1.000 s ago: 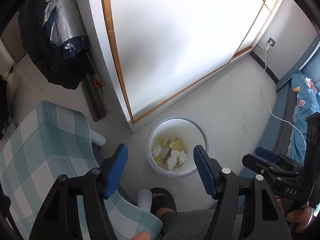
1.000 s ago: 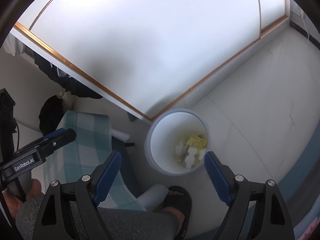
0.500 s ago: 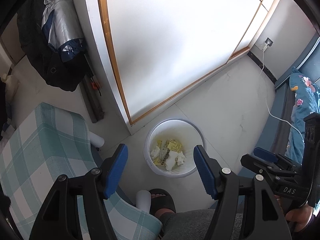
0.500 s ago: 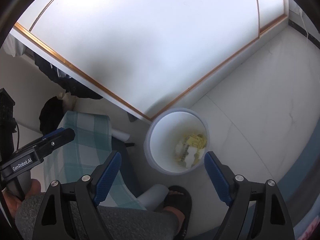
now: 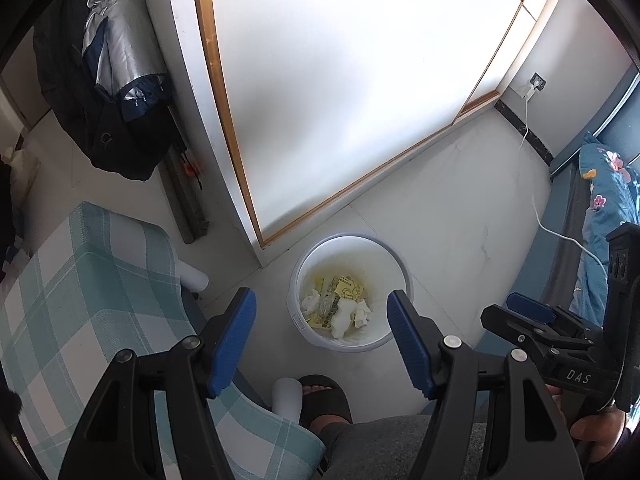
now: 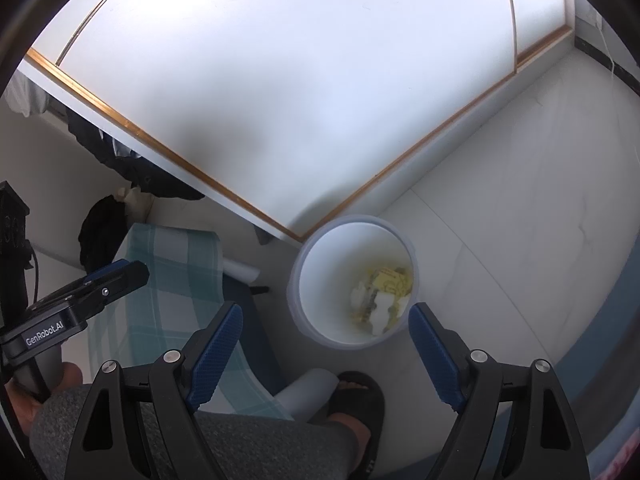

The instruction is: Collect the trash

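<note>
Round white plastic waste bin (image 5: pixel 349 292) on floor beside wardrobe, crumpled tissues and yellow wrappers (image 5: pixel 338 306) inside | likely light, soft, crushable; pinch a tissue fold | my left gripper (image 5: pixel 320 328) and right gripper (image 6: pixel 325 338) fingers apart, empty, above bin.

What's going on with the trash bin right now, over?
Left gripper open, empty. Right gripper open, empty. White bin below, tissues and yellow wrappers inside. Nothing blocking.
</note>
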`<act>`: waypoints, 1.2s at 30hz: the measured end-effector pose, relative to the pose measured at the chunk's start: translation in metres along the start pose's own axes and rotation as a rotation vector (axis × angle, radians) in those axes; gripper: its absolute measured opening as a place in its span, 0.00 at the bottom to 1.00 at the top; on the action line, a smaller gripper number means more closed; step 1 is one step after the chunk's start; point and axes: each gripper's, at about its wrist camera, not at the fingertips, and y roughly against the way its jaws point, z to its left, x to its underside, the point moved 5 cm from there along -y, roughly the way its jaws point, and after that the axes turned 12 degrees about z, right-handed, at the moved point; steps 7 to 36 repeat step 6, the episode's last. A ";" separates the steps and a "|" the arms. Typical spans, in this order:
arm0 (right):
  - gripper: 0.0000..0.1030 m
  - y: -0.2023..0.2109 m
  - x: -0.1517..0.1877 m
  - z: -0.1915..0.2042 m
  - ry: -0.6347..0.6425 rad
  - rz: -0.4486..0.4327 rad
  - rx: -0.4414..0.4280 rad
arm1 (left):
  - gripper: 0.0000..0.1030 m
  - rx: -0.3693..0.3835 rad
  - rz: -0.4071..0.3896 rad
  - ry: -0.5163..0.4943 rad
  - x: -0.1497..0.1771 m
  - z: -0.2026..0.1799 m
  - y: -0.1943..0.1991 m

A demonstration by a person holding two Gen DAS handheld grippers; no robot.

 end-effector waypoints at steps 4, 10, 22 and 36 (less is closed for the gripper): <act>0.83 -0.001 0.001 0.000 -0.003 0.002 0.001 | 0.62 0.019 -0.015 0.002 0.001 -0.001 0.002; 0.83 -0.001 0.000 0.000 -0.007 0.002 0.001 | 0.62 0.015 -0.019 0.000 0.001 -0.001 0.000; 0.83 -0.001 0.000 0.000 -0.007 0.002 0.001 | 0.62 0.015 -0.019 0.000 0.001 -0.001 0.000; 0.83 -0.001 0.000 0.000 -0.007 0.002 0.001 | 0.62 0.015 -0.019 0.000 0.001 -0.001 0.000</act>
